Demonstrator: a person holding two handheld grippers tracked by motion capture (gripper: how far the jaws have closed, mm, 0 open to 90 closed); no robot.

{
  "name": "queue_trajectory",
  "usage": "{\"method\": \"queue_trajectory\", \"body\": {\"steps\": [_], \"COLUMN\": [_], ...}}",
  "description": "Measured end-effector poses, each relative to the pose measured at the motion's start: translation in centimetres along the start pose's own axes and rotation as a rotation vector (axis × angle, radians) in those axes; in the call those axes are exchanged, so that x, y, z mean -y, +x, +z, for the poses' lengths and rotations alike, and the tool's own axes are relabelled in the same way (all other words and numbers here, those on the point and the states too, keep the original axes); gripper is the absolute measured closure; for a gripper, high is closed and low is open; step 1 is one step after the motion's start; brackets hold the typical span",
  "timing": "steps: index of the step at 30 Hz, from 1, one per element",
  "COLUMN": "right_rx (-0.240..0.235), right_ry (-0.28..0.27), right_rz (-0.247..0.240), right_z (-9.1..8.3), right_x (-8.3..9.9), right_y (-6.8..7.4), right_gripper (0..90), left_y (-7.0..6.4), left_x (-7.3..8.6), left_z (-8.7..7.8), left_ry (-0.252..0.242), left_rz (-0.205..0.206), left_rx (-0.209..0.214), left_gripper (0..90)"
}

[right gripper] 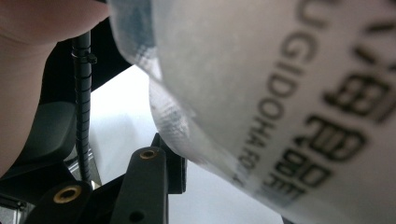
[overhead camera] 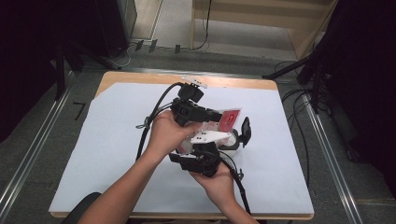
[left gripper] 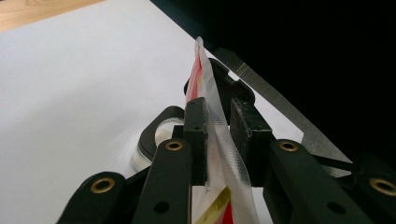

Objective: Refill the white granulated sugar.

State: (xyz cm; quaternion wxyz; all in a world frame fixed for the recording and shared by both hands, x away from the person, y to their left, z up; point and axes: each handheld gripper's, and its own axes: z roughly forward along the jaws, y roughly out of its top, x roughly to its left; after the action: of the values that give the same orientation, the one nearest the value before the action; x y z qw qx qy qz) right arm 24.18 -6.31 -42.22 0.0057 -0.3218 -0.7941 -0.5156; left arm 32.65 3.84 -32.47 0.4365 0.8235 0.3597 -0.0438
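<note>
Tongs on my left (left gripper: 217, 140) pinch the sealed edge of a red-and-white packet (left gripper: 212, 100) above the desk (overhead camera: 112, 140).
Right tongs (right gripper: 159, 172): I cannot tell their grip; their view reads "GIDOHA" close up, while the left view shows a round container (left gripper: 156, 140) below.

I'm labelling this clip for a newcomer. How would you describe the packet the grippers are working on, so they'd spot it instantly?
Start at the white sheet covering the wooden table, then look to its middle, where both hands meet. The packet sits there, its edge between the jaws of the left gripper. It is thin, flat, red and white with a clear crimped seam, unlike the round clear container with a black lid beside it.
</note>
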Motion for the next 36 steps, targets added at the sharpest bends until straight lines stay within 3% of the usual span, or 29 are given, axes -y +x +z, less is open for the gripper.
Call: {"method": "queue_trajectory", "body": {"steps": [6,14,22,36], "right_rx": [-0.003,-0.002,0.002,0.002], "right_ry": [-0.007,-0.009,0.002,-0.011], "right_rz": [-0.001,-0.003,0.008,0.015], "right_z": [-0.4,-0.4,-0.5,-0.4], "right_x": [-0.3,-0.4,-0.4,-0.8], "right_y": [0.3,0.3,-0.1,-0.4], "right_gripper": [64.5,64.5,64.4,64.3], "left_y": [-0.8,-0.7,-0.2,-0.1], "left_x": [-0.3,-0.4,-0.9,-1.9], "left_z": [-0.5,-0.3,0.2,0.9], "left_ry": [-0.005,-0.014,0.010,0.065], "left_rz": [0.017,0.017,-0.007,0.013], "left_rx": [-0.009,-0.001,0.013,-0.006], "left_gripper": [76.8,76.8,76.9,77.2]}}
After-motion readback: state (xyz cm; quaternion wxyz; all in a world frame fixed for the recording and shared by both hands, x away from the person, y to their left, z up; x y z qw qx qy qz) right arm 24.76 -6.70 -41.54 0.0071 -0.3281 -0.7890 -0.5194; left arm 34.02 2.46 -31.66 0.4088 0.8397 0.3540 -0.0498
